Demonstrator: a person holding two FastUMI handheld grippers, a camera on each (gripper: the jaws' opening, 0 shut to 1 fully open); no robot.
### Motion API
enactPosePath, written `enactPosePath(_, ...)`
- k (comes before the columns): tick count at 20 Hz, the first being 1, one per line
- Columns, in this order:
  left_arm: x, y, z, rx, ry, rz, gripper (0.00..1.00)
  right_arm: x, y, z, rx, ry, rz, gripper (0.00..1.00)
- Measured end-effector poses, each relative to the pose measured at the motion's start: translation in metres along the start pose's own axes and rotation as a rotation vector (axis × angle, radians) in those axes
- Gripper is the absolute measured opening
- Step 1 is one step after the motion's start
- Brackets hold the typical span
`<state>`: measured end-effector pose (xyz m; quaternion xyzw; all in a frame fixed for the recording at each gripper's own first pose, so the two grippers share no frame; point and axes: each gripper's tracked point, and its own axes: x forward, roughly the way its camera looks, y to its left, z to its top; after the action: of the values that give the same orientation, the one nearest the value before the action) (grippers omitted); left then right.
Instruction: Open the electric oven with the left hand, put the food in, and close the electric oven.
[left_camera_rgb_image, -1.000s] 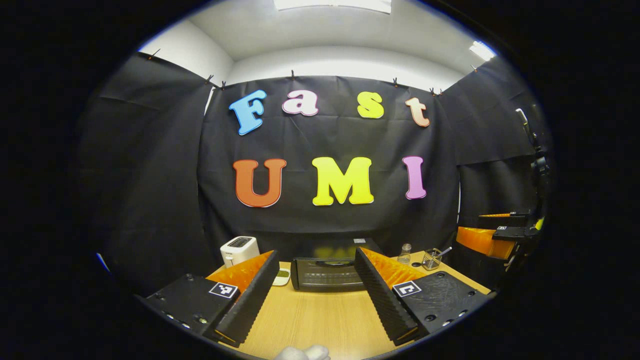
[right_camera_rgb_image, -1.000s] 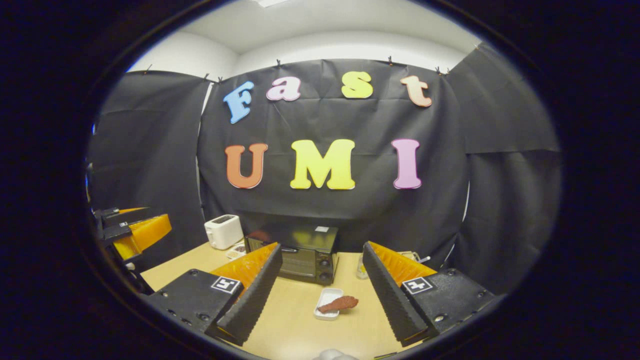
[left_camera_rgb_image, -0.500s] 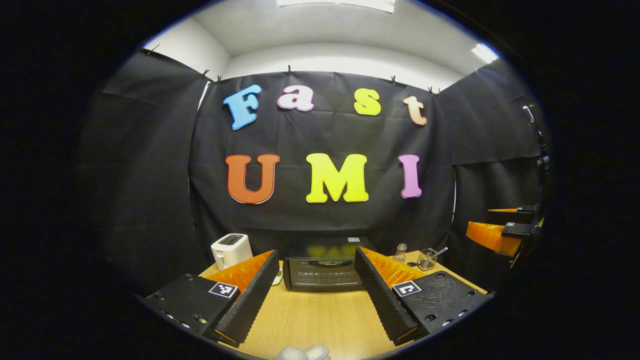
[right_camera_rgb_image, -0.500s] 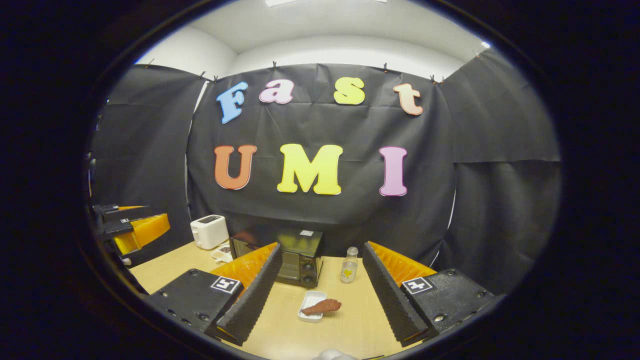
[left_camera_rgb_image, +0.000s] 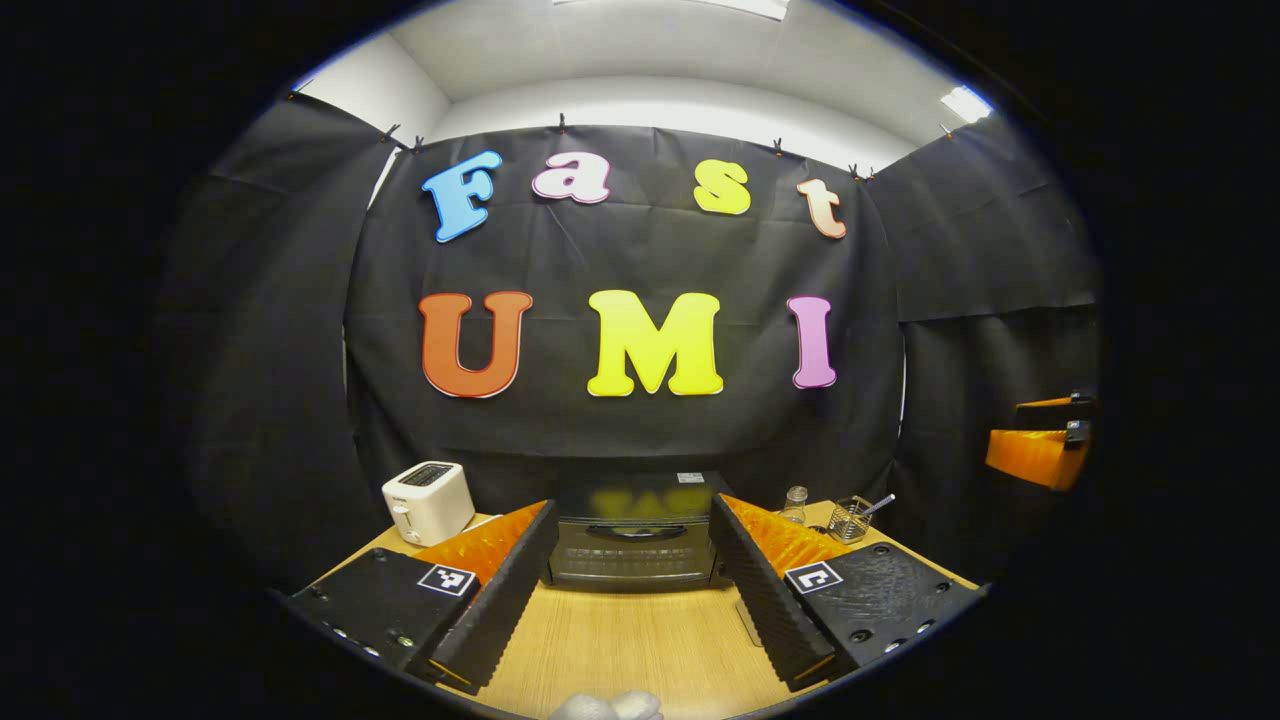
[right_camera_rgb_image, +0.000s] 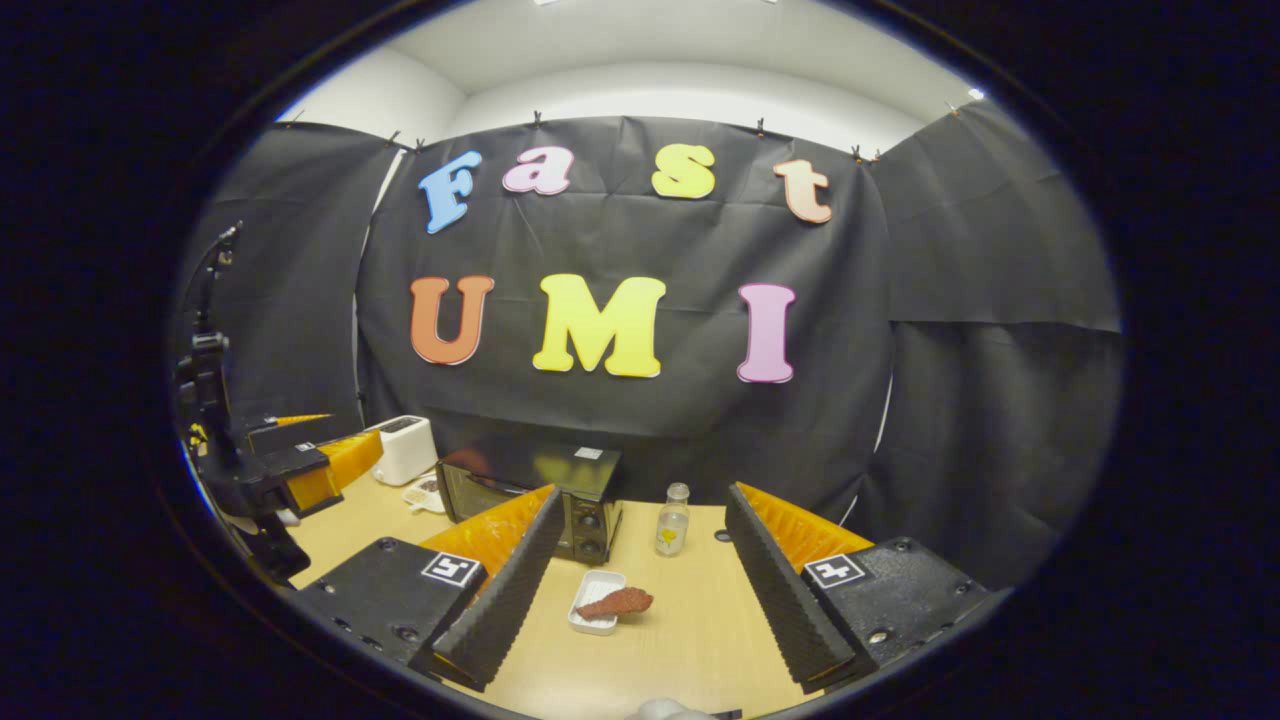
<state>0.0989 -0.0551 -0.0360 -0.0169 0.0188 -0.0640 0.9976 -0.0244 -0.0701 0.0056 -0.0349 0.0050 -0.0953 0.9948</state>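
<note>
My left tongs (left_camera_rgb_image: 634, 580), agape and empty, face the shut toaster oven (left_camera_rgb_image: 634, 545); next, probably its door handle (left_camera_rgb_image: 635, 531). Right tongs (right_camera_rgb_image: 643, 580) idle, open.

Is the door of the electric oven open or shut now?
Shut: the electric oven door stands upright, flush with the front, handle at the top.

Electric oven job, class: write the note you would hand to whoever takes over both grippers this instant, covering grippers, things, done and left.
Left gripper: open, empty, aimed at the closed black electric oven on the light wooden table.
Right gripper: open, empty, facing the small white rectangular dish carrying the reddish-brown piece of food, in front of the oven's right end.
Done: nothing; the door is shut and the food untouched.
Left: open the door with the left gripper, put the food in, close the door.
</note>
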Motion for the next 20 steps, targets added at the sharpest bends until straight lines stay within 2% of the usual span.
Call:
enactPosePath(6, 0.086, -0.009, -0.028, -0.013, 0.024, -0.016, 0.96, -0.012, -0.038, -0.010, 0.015, 0.042, -0.099, 1.00)
enactPosePath(12, 0.174, -0.002, -0.092, -0.014, 0.135, -0.001, 0.97, -0.032, -0.059, -0.019, 0.014, 0.075, -0.195, 1.00)
enactPosePath(16, 0.210, 0.005, -0.127, 0.008, 0.184, 0.023, 0.97, -0.043, -0.065, -0.029, 0.010, 0.114, -0.235, 1.00)
enactPosePath(20, 0.230, 0.009, -0.142, 0.012, 0.207, 0.032, 0.97, -0.050, -0.069, -0.040, 0.025, 0.145, -0.256, 1.00)
